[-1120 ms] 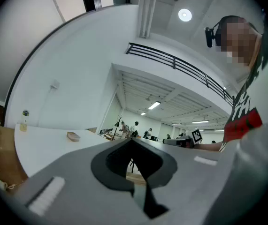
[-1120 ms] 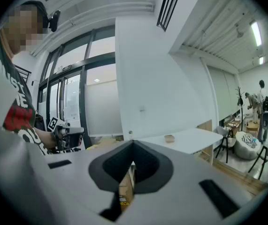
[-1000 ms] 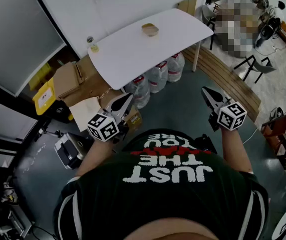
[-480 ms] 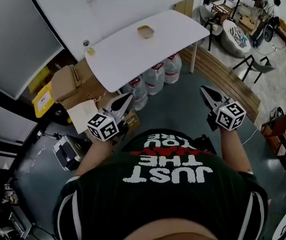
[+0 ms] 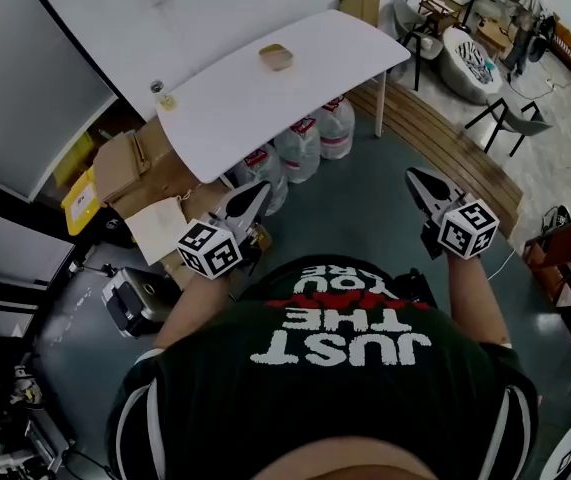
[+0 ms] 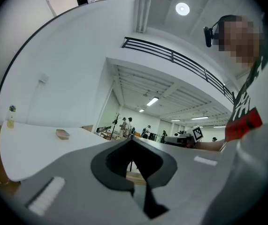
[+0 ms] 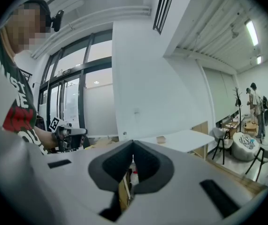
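A person in a dark printed T-shirt stands holding both grippers at waist height, some way short of a white table (image 5: 295,98). My left gripper (image 5: 261,186) is shut and holds nothing; it hangs over cardboard boxes and water jugs (image 5: 300,148) under the table's near edge. My right gripper (image 5: 411,176) is shut and empty over the grey floor. On the table lie a small tan block (image 5: 276,57) and a little bottle (image 5: 162,95). The block (image 6: 62,134) and bottle (image 6: 11,116) show in the left gripper view, the block (image 7: 161,139) in the right gripper view too.
Flattened cardboard (image 5: 130,163) and a yellow bin (image 5: 80,200) lie left of the table. A grey device (image 5: 135,301) sits on the floor by my left side. A wooden platform edge (image 5: 445,148) runs at right, with chairs (image 5: 510,118) and people beyond.
The table has slid up and left in the head view. In the left gripper view the block and bottle moved left. Both grippers stayed shut.
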Tool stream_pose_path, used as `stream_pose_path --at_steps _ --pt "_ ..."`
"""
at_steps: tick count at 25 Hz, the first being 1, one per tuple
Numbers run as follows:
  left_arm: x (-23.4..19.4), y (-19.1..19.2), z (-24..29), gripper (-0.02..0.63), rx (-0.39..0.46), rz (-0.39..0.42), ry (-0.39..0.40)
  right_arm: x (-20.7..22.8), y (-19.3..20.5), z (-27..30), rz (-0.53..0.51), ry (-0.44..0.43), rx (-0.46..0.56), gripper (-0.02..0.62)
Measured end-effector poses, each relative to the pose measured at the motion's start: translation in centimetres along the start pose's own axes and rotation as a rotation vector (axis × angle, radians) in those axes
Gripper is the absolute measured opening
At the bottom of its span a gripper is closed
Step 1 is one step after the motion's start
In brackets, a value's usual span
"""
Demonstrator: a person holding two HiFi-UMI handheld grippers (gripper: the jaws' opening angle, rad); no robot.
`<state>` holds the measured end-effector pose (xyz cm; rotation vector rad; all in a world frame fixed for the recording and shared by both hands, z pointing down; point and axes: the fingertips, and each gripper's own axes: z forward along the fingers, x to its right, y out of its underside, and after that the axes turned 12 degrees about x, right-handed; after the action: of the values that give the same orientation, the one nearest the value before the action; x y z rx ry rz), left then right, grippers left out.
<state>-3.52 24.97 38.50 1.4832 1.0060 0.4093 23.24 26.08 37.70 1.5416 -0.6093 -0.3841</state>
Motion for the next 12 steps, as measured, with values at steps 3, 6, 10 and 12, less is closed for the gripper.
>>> stream_pose_path --at_steps 3,6,10,12 --pt "-0.8 1.1 1.6 0.002 -0.022 -0.008 0.002 2.1 0.3 0.8 0.009 0.005 -0.005 0.006" --pt "-3.6 1.7 3.4 0.002 -0.026 -0.006 0.007 4.0 1.0 3.3 -0.004 0.001 -0.017 0.006" --pt "-11.2 2.6 6.6 0.002 -0.020 -0.035 0.021 7.0 2.6 10.0 -0.019 0.008 -0.032 0.006" --pt "-15.9 2.8 8.8 0.002 -0.016 -0.042 0.040 8.6 3.1 14.4 -0.042 0.005 -0.037 0.006"
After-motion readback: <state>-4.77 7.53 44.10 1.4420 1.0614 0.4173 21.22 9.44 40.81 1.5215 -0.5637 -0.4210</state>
